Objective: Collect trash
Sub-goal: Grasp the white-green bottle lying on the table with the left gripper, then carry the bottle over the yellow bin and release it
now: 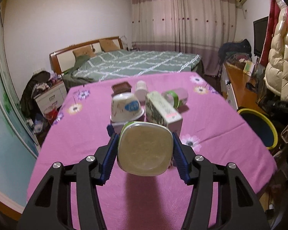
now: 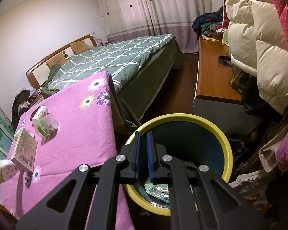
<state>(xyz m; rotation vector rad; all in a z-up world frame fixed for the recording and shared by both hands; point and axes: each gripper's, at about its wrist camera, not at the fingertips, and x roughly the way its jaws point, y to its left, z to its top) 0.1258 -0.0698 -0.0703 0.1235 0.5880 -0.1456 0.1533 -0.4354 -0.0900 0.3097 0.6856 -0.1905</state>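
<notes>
My left gripper [image 1: 145,134] is shut on a green-and-white plastic tub [image 1: 145,148], bottom facing the camera, held above the pink tablecloth [image 1: 211,130]. Behind it lie an upturned white bowl [image 1: 125,106], a carton box [image 1: 162,112], a clear cup with a green band [image 1: 175,96], a small white cup [image 1: 141,90] and a brown tray [image 1: 122,88]. My right gripper [image 2: 142,136] hangs over the yellow-rimmed bin [image 2: 223,134], jaws nearly closed and empty. Foil wrappers [image 2: 156,190] lie in the bin. The box [image 2: 25,150] and clear cup [image 2: 46,124] also show in the right wrist view.
The bin [image 1: 273,126] stands on the floor right of the table. A bed [image 1: 136,63] lies beyond the table. A wooden cabinet [image 2: 213,72] and hanging coats [image 2: 255,38] are on the right. A nightstand [image 1: 51,95] with clutter is at the left.
</notes>
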